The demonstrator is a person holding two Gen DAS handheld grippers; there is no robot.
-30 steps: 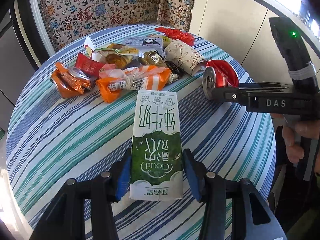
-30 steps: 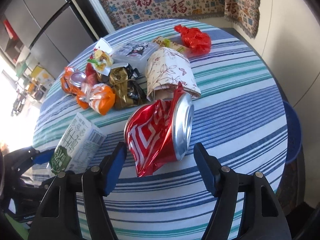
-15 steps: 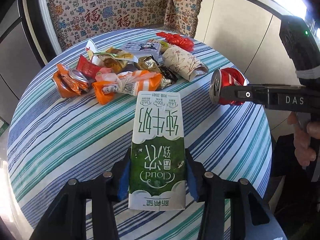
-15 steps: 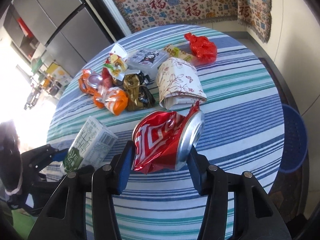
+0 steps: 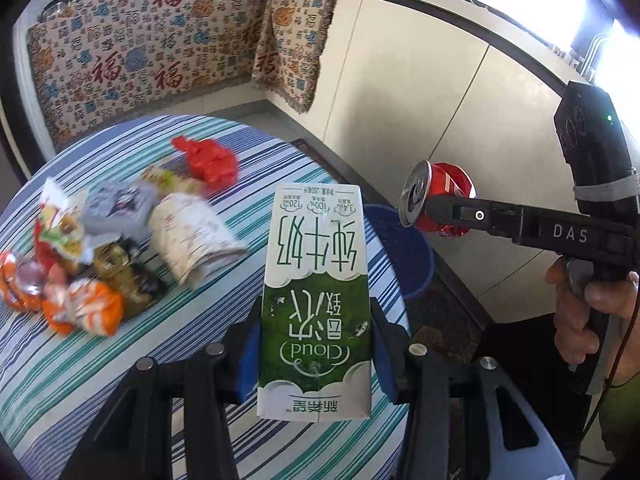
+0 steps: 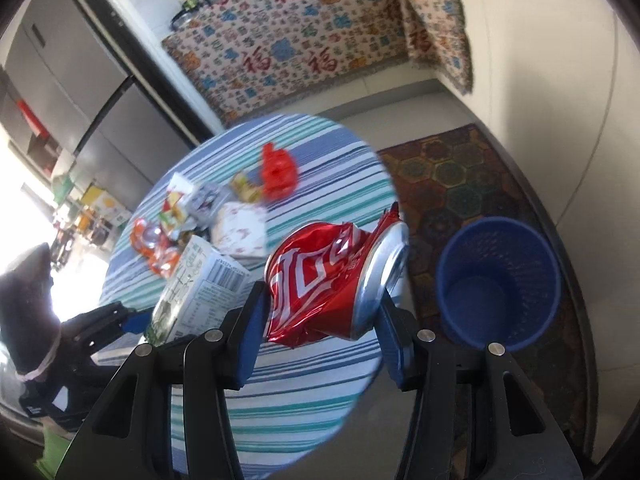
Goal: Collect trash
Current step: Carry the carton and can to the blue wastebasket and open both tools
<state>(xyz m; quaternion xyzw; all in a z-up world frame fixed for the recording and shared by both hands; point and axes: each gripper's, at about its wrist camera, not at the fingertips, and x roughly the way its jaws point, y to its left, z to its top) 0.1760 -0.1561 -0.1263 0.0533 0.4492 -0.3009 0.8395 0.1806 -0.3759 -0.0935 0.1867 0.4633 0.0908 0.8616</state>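
Observation:
My left gripper (image 5: 316, 350) is shut on a green and white milk carton (image 5: 316, 296), held up above the edge of the striped round table (image 5: 60, 360). My right gripper (image 6: 322, 328) is shut on a crushed red soda can (image 6: 332, 276), raised off the table. In the left wrist view the same can (image 5: 436, 204) hangs at the right, over the floor, with a hand (image 5: 588, 304) on the tool's grip. A blue mesh waste bin (image 6: 498, 280) stands on the floor to the right of the table, partly hidden behind the carton in the left wrist view.
A heap of wrappers (image 5: 80, 272), a rolled paper bag (image 5: 196, 236) and a red plastic bag (image 5: 210, 162) lie on the table. A patterned rug (image 6: 452, 176) lies under the bin. White cabinets (image 5: 420, 112) run along the right; a patterned cloth (image 5: 160, 40) hangs behind.
The right jaws closed on the can. Both grippers lifted their loads off the table and swung right, bringing the blue bin and the floor into sight.

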